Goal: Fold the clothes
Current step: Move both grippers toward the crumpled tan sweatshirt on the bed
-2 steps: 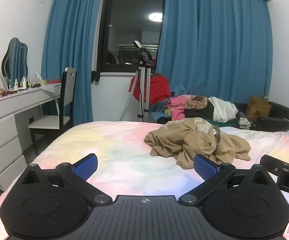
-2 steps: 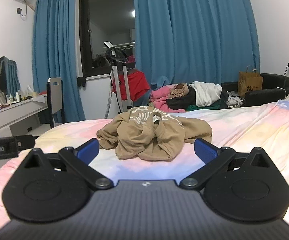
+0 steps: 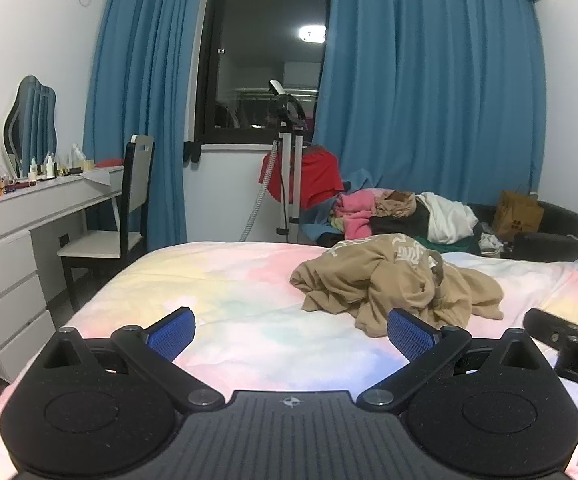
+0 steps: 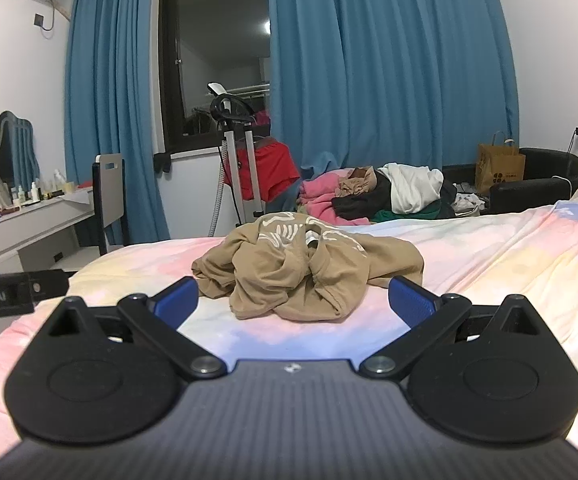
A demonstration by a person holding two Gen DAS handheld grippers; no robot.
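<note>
Presently, item one: a crumpled tan cotton garment with a white printed pattern (image 3: 399, 284) (image 4: 309, 270) is lying in a loose heap on a bed covered by a pastel tie-dye sheet (image 3: 225, 292) (image 4: 489, 248), unfolded and touched by neither tool.

Item two: the left gripper (image 3: 291, 338), black with blue textured pads (image 3: 171, 334), is hovering low over the sheet with its jaws spread wide and nothing between them. The garment is sitting ahead and to its right, with the right-hand pad overlapping the heap's near edge in this view.

Item three: the right gripper (image 4: 293, 300), of the same build, is likewise standing wide apart and empty. The heap is lying straight ahead, framed between its two fingers (image 4: 411, 300), though apart from both.

Each tool is showing at the edge of the other's view: the right one as a black block at the left camera's right margin (image 3: 569, 344), the left one as a black bar with white lettering at the right camera's left margin (image 4: 9, 290).

Item four, surroundings: long blue pleated curtains (image 3: 429, 100) are flanking a dark window (image 3: 265, 60); a mixed pile of pink, white and black clothes (image 3: 401, 216) is resting beyond the bed; a white dressing table (image 3: 29, 216) with a wavy mirror (image 3: 31, 116) is standing at left beside a chair (image 3: 129, 208); a brown paper bag (image 4: 499, 168) is sitting on a black armchair (image 4: 545, 180).
</note>
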